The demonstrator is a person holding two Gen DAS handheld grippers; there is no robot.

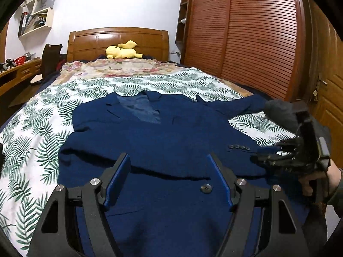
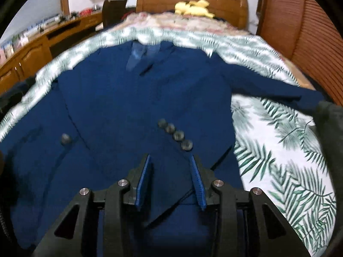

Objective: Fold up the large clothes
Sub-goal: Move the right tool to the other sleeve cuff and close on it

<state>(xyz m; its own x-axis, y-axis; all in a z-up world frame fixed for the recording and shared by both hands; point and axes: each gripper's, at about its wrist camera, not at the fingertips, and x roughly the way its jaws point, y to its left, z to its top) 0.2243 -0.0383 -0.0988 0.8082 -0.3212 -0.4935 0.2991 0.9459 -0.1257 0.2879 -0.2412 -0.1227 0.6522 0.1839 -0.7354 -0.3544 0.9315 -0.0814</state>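
Bedroom scene: bed (image 1: 32,141) with a leaf-print sheet, wooden headboard (image 1: 118,40) at the far end, yellow plush toy (image 1: 123,51) against it. Slatted wooden wardrobe (image 1: 246,34) along one side, wall shelves (image 1: 36,15) and a wooden desk (image 2: 32,47) on the other.

Navy blazer (image 1: 167,132) lies front-up on the sheet, collar toward the headboard, lighter blue lining showing at the neck. One sleeve is folded across the front, its cuff with four buttons (image 1: 239,147) lying on the body; the other sleeve (image 2: 278,90) stretches out sideways over the sheet. A single front button (image 1: 206,188) sits low on the body.

Left tool (image 1: 169,160) hovers over the lower half of the blazer, jaws spread wide, nothing between the blue pads.

Right tool (image 2: 170,160) sits just behind the buttoned cuff, jaws partly apart; sleeve fabric lies below the gap but the pads are not pressing it (released, as far as the right wrist view shows). In the left wrist view the right tool (image 1: 265,160) is at the cuff end, held by a hand (image 1: 317,180).

Right wrist view is blurred.
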